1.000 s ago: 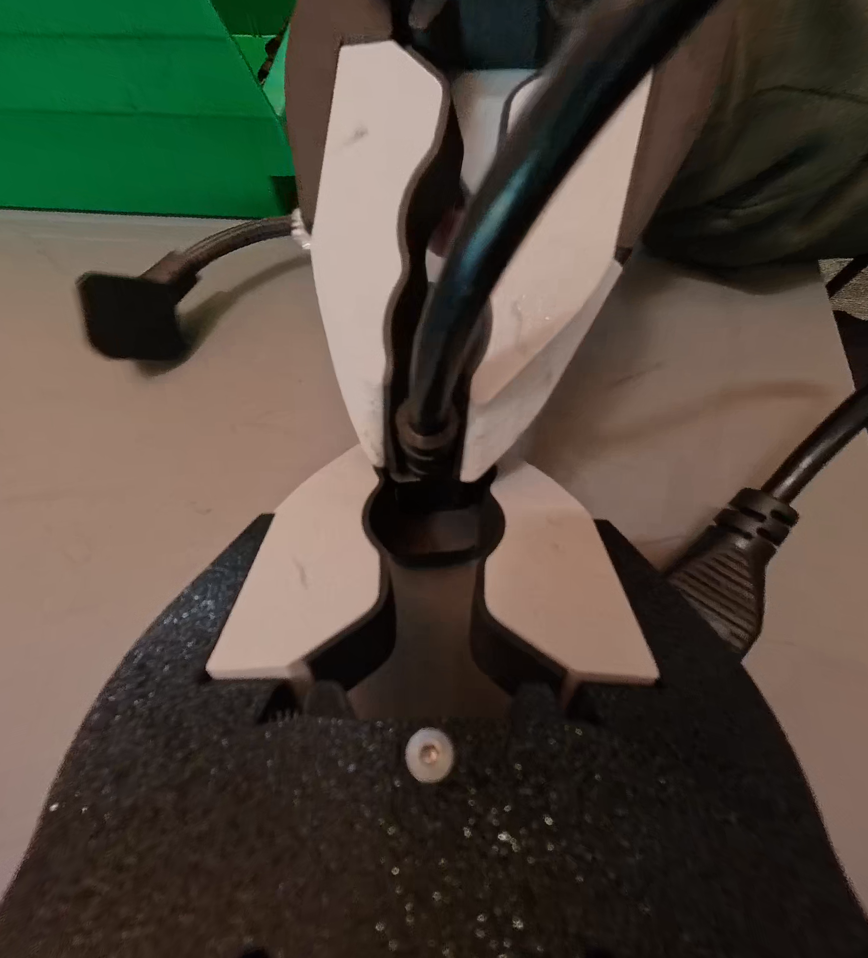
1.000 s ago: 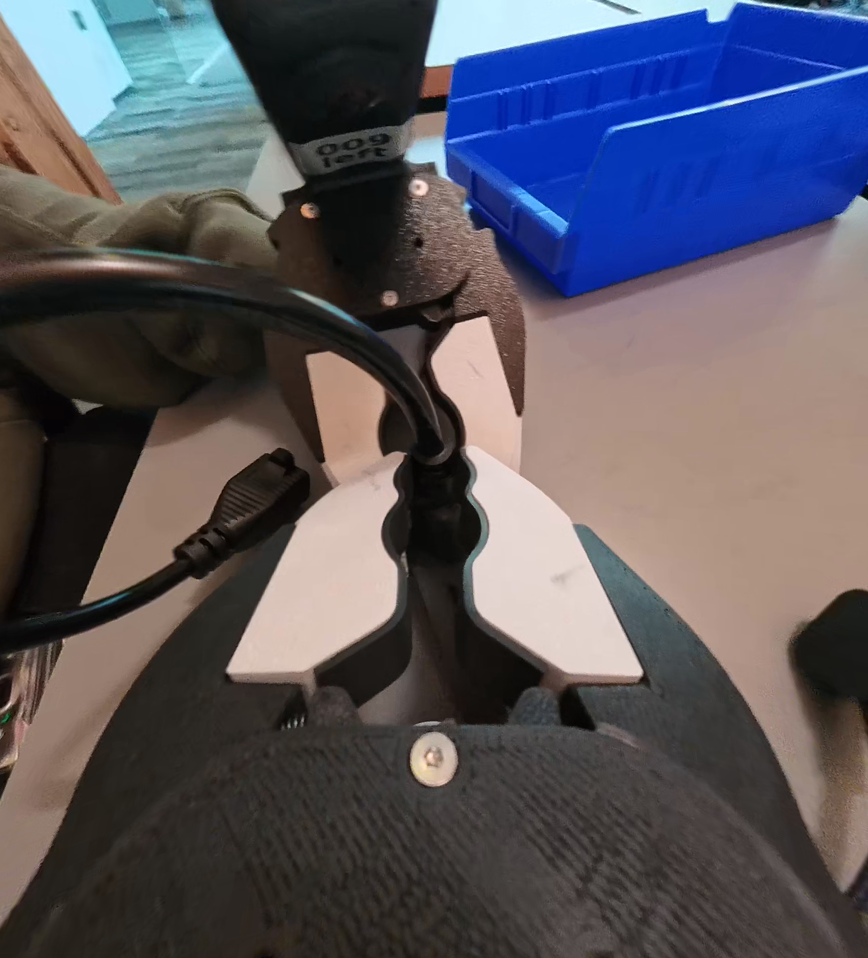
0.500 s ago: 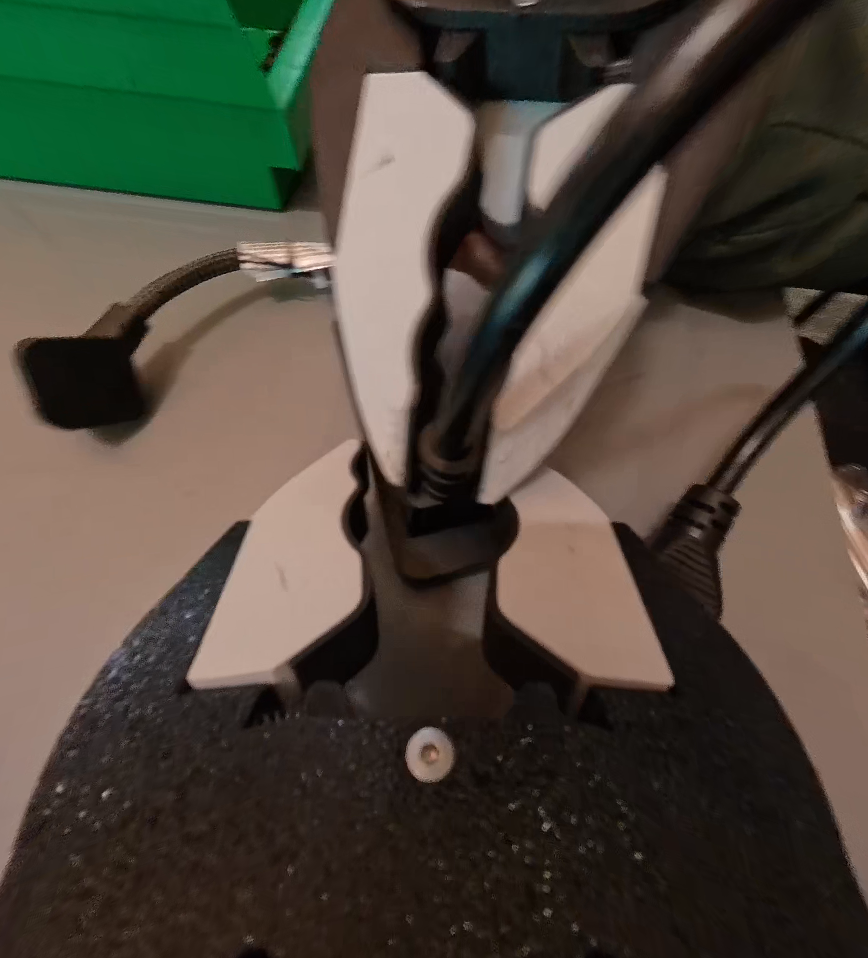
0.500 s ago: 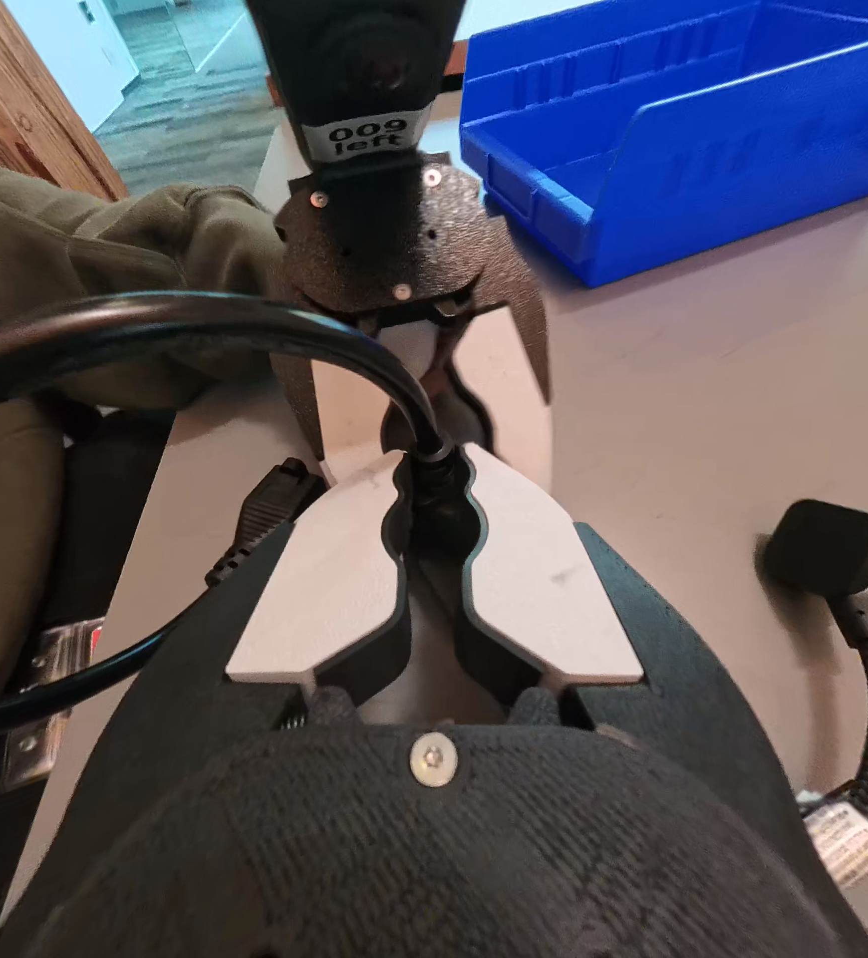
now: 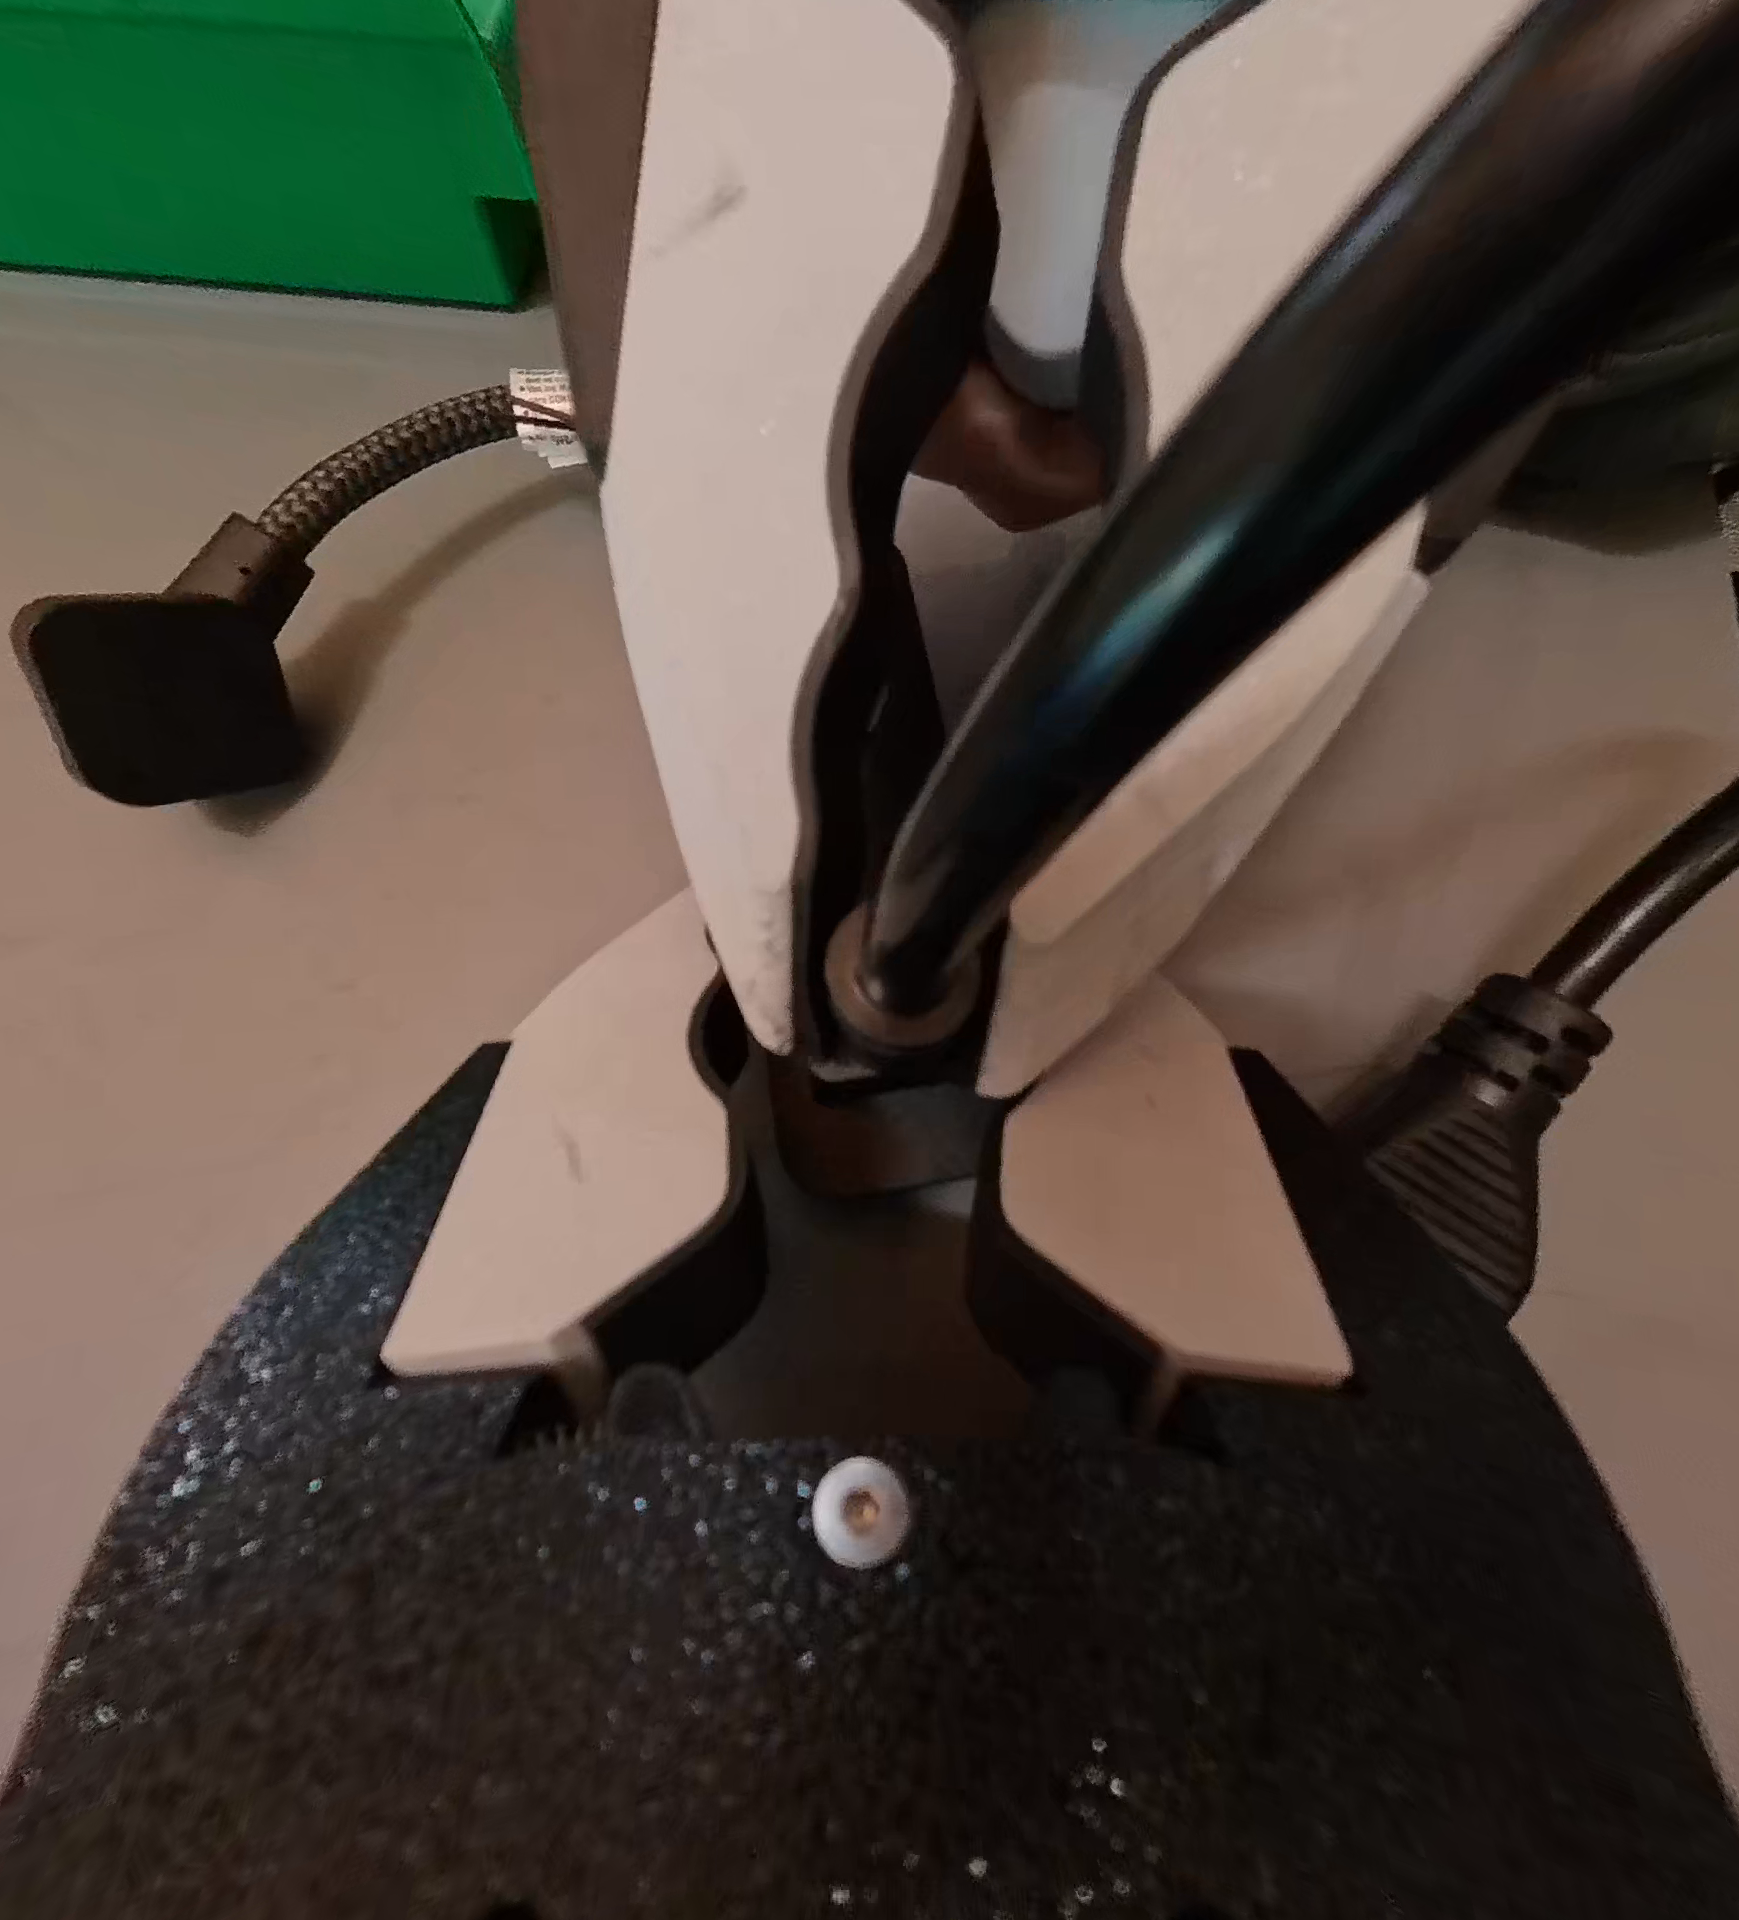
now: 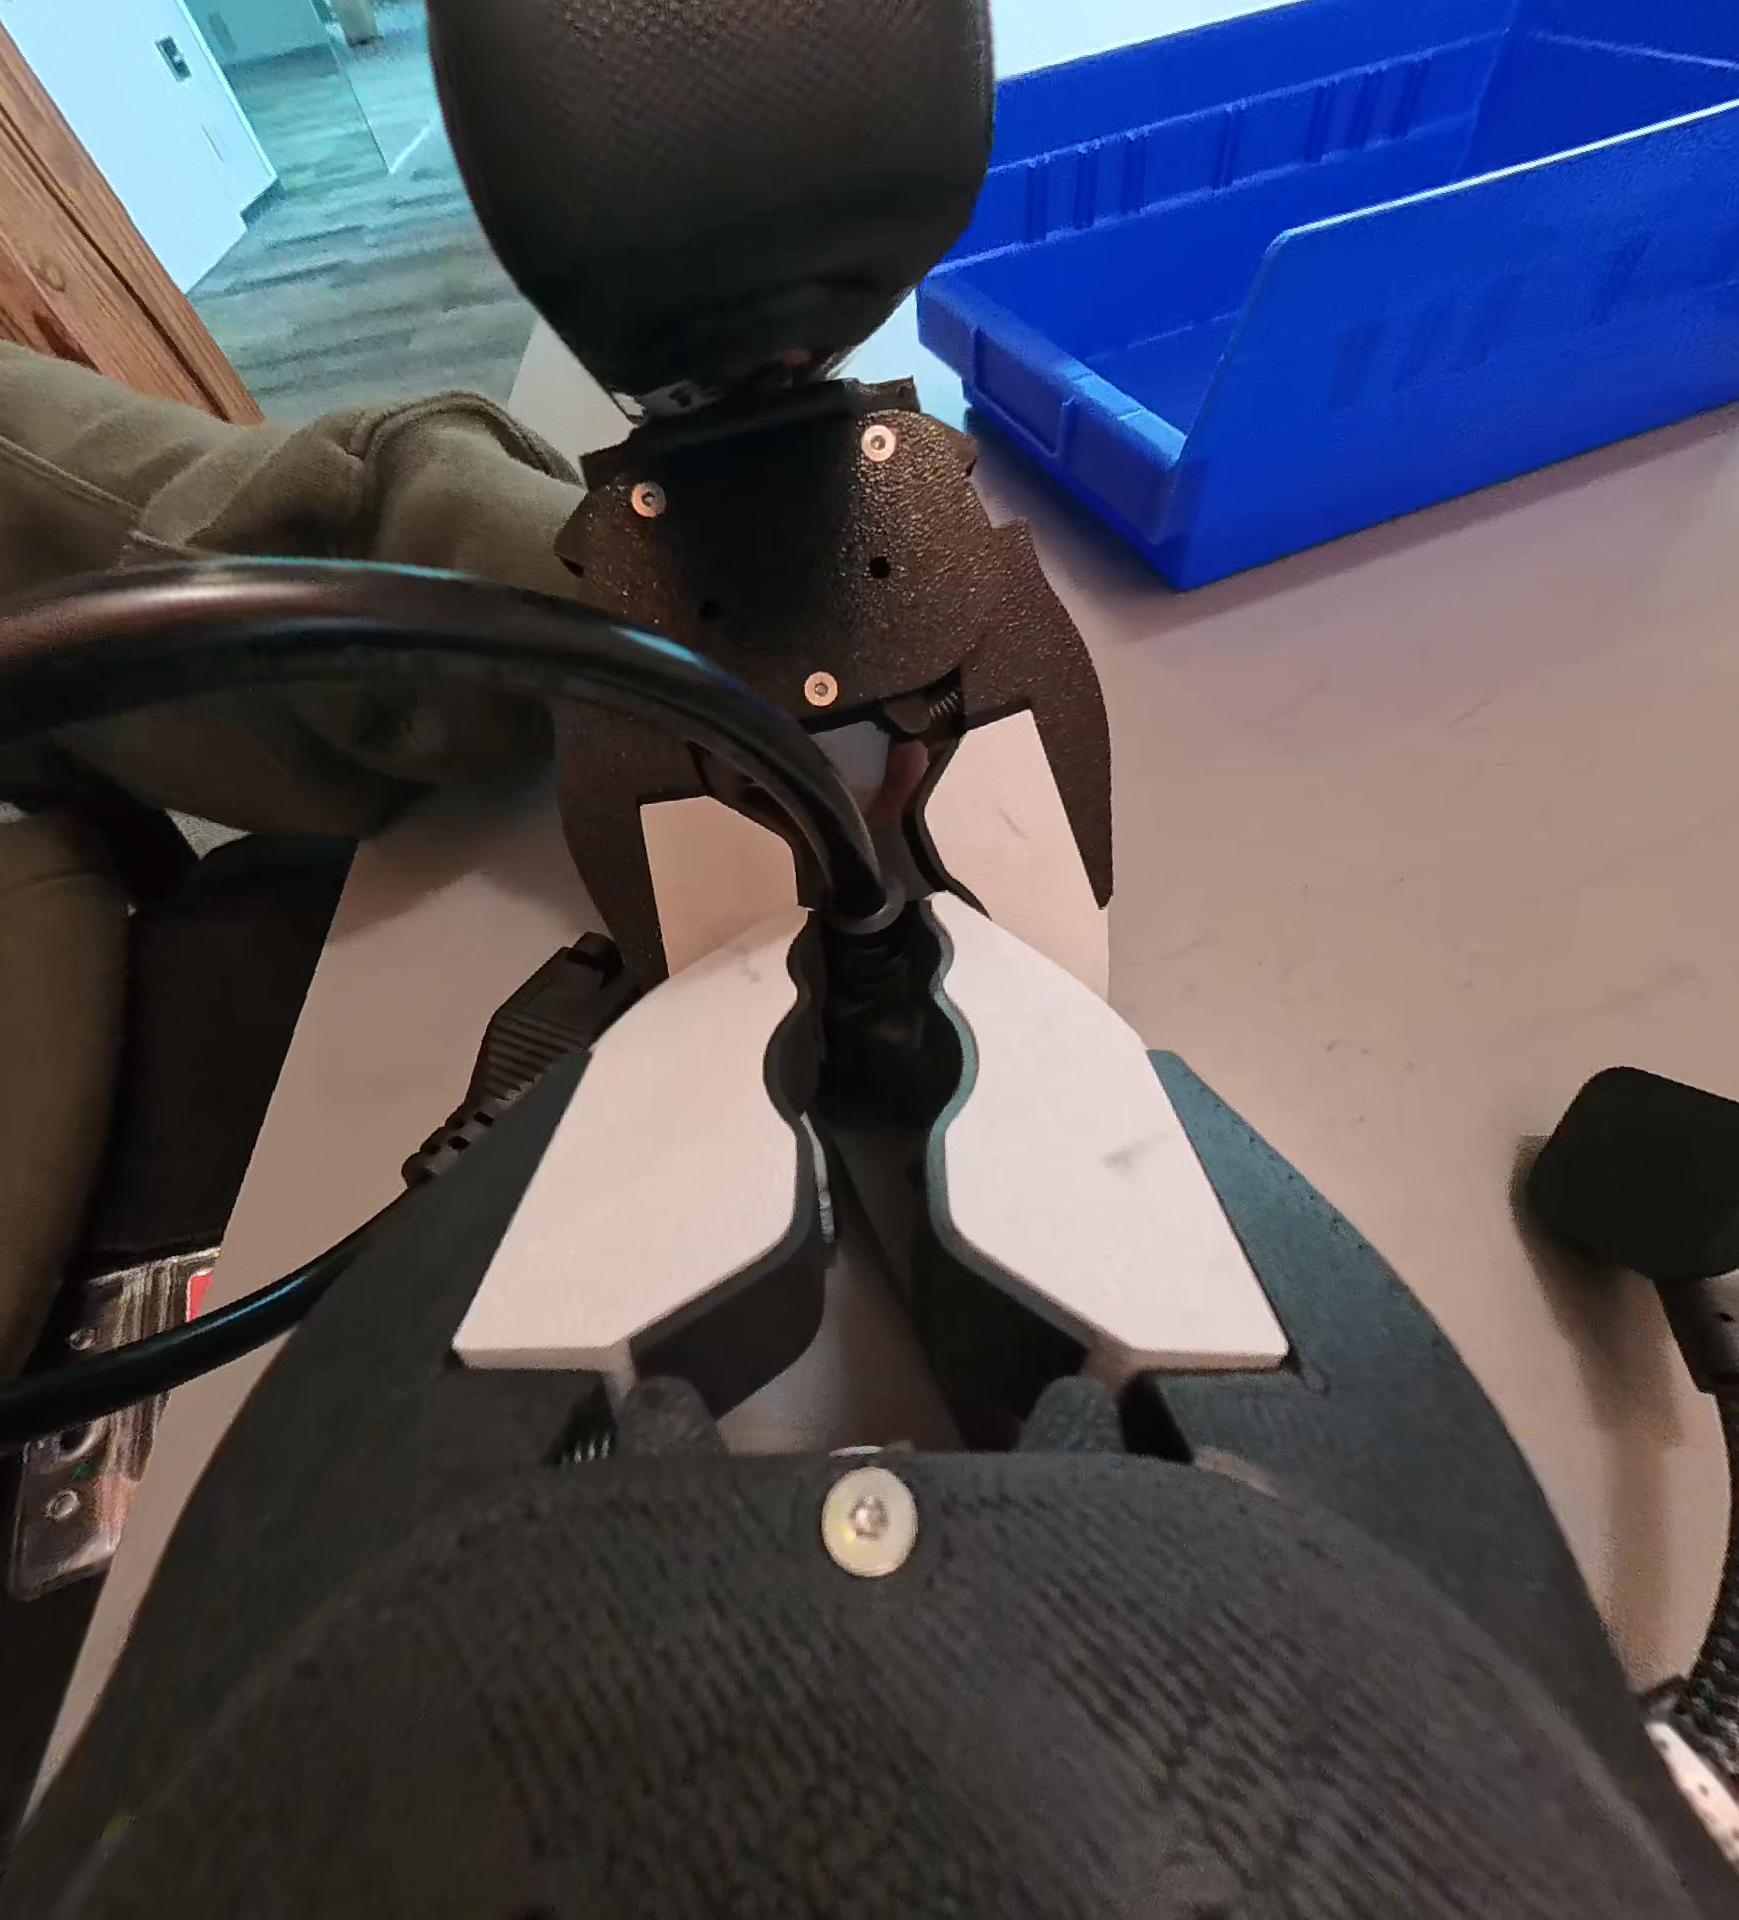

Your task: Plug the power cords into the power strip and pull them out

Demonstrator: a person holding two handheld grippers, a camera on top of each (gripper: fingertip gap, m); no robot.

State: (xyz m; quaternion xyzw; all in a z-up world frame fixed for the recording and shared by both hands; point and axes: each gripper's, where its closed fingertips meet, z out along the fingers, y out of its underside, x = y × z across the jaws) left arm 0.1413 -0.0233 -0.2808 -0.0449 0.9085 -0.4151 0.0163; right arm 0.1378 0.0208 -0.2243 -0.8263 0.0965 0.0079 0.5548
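My right gripper (image 6: 870,1023) is shut on the black plug (image 6: 880,1039) of a power cord (image 6: 345,613) that loops off to the left. My left gripper (image 5: 870,1117) faces it tip to tip and is shut on a dark block-shaped socket piece (image 5: 865,1132). The plug's collar (image 5: 891,982) sits right against that block. In the left wrist view the right gripper's white fingers (image 5: 740,540) come down from above. In the right wrist view the left gripper (image 6: 844,842) stands just beyond my fingertips. Whether the plug's prongs are in the block is hidden.
A second black cord connector (image 5: 1467,1143) lies on the grey table, also in the right wrist view (image 6: 532,1049). A flat black plug on a braided cable (image 5: 158,696) lies apart (image 6: 1675,1184). A blue bin (image 6: 1364,312), a green bin (image 5: 200,135) and an olive sleeve (image 6: 169,540) border the table. The tips of one gripper are about 6 centimetres away from the tips of the other.
The two grippers have drawn closer together, each looming larger in the other's view. Both have stayed shut. The flat braided-cable plug has shifted in both views.
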